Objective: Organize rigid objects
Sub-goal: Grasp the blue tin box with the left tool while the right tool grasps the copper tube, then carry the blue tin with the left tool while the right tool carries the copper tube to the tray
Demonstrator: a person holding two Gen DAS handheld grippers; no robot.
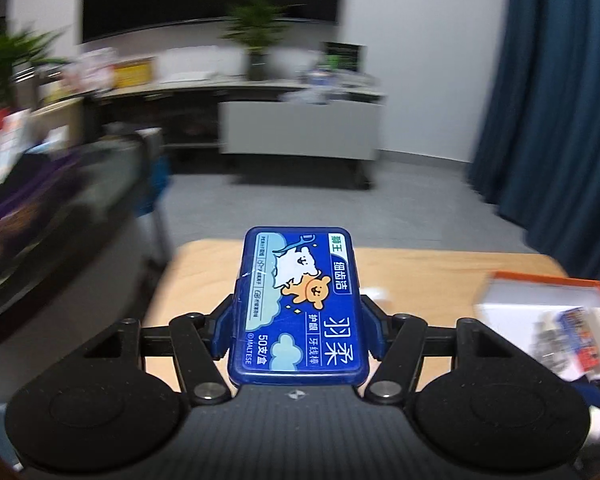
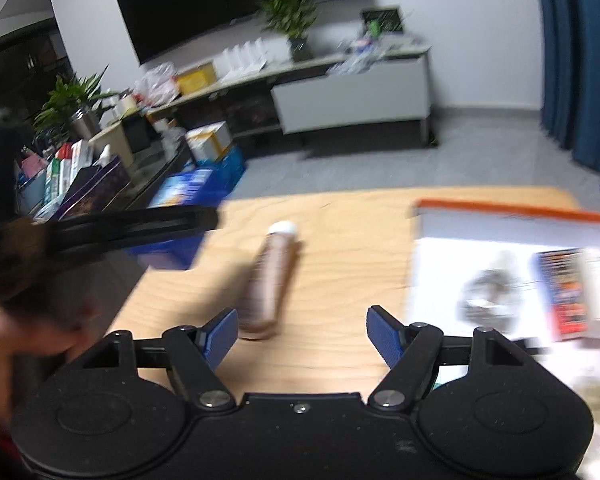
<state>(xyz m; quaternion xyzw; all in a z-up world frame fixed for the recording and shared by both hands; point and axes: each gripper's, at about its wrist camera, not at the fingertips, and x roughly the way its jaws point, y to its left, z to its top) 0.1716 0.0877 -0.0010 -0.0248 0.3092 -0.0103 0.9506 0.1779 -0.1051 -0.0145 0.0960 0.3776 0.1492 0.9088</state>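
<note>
My left gripper (image 1: 298,330) is shut on a blue floss-pick box (image 1: 298,304) with a cartoon bear label, held above the wooden table (image 1: 440,276). My right gripper (image 2: 302,334) is open and empty, low over the table (image 2: 340,240). A brown tube with a white cap (image 2: 270,280) lies on the table just ahead of its left finger (image 2: 220,336). An orange-rimmed white box (image 2: 512,264) holding a blue packet (image 2: 564,288) and other blurred items sits at the right; it also shows in the left wrist view (image 1: 548,312).
The left gripper's arm (image 2: 132,228) crosses the right wrist view at the left. A dark side table with books (image 2: 80,176) stands left of the table, blue crates (image 2: 204,180) on the floor beyond. A TV cabinet (image 2: 340,88) and blue curtain (image 2: 580,60) are far back.
</note>
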